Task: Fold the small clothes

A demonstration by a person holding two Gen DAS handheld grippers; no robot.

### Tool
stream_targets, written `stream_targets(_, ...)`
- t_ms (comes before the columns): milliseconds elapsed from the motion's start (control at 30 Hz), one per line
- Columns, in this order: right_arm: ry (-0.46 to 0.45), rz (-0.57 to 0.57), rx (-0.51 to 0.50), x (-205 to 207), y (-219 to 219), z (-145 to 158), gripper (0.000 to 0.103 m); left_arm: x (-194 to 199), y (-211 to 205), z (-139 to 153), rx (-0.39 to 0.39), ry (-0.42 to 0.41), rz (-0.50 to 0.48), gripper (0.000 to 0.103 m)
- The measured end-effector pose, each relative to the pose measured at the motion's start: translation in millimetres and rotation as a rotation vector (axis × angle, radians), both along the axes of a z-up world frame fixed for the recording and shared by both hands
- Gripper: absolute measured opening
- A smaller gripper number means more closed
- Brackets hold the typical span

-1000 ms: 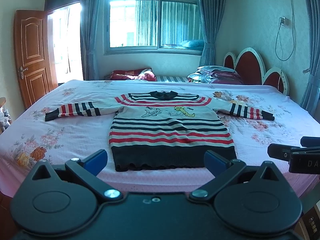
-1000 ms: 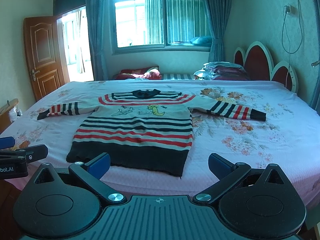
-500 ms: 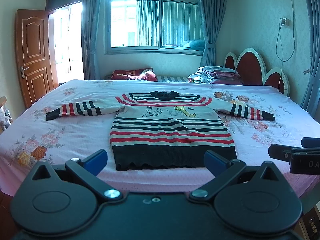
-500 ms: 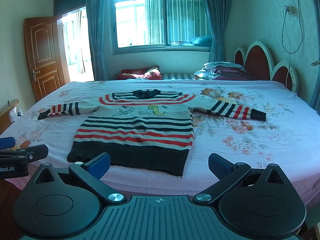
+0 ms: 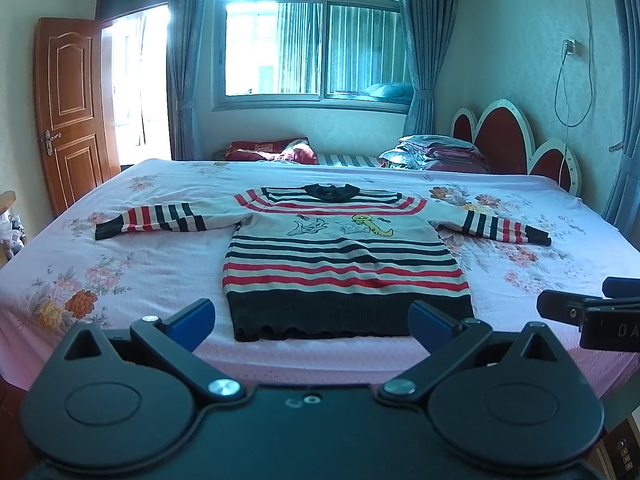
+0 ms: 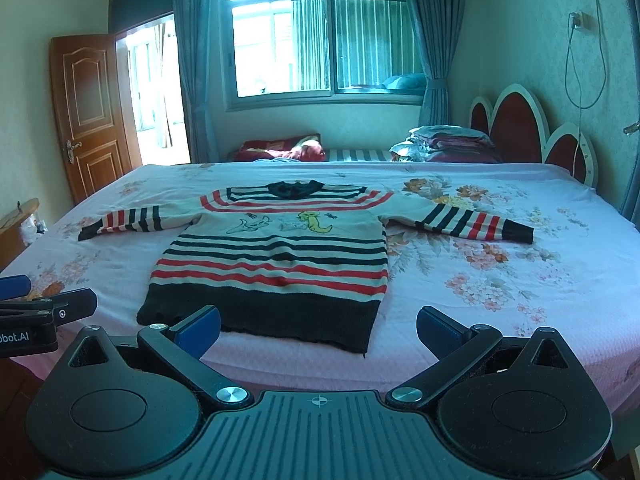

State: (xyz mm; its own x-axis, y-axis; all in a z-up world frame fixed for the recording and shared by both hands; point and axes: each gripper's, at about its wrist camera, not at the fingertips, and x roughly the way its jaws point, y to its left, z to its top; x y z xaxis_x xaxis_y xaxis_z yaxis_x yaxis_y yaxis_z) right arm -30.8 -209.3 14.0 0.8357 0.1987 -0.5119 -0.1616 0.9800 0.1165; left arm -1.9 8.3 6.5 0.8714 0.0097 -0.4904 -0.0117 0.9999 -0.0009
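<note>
Nothing has shifted: sweater (image 5: 344, 256) flat on bed (image 5: 120, 264); both hand-held grippers (image 5: 312, 320) (image 6: 318, 326) still spread, empty. Folding unstarted.

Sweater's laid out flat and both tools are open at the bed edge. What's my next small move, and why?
Probably reach the left tool forward to the left sleeve cuff. The sweater lies flat with both sleeves spread wide and nothing folded yet, and both tools, including the right tool, are open and empty.
</note>
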Motion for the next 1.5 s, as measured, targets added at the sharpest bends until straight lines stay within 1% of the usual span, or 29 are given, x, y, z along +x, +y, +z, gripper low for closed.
stream_targets(667, 0.006, 0.005, 0.002, 0.8, 2.5, -1.4, 0.103, -2.0, 4.1, -0.9, -0.001, 0.005, 0.006, 0.103)
stream_targets(900, 0.016, 0.005, 0.011, 13.0, 7.6, -5.5, 0.103, 5.7, 13.4, -3.8, 0.006, 0.022, 0.014, 0.103)
stream_targets(1167, 0.029, -0.021, 0.008, 50.7, 13.2, -11.8, 0.103, 47.5, 25.5, -11.9, -0.004, 0.046, 0.006, 0.103)
stream_targets(1500, 0.046, -0.064, -0.007, 127.8, 23.4, -19.0, 0.103, 132.9, 34.7, -22.4, -0.016, 0.059, -0.039, 0.103)
